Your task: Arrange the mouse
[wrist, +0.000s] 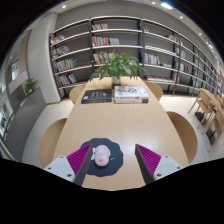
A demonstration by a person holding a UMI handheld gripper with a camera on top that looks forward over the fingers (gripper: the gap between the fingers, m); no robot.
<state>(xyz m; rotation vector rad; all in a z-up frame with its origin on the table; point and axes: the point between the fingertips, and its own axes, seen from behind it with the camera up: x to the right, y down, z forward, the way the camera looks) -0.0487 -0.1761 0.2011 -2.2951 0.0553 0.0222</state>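
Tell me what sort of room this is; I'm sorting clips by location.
Probably a library or reading room: tall bookshelves line the back wall, and a long wooden table with chairs holds books and a potted plant. The open gripper has a mouse on a dark mat between its fingers.

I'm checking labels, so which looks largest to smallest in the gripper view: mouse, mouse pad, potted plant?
1. Potted plant, though it stands far beyond the open fingers, so nearness makes this unsure against the pad.
2. Mouse pad.
3. Mouse, on the pad.
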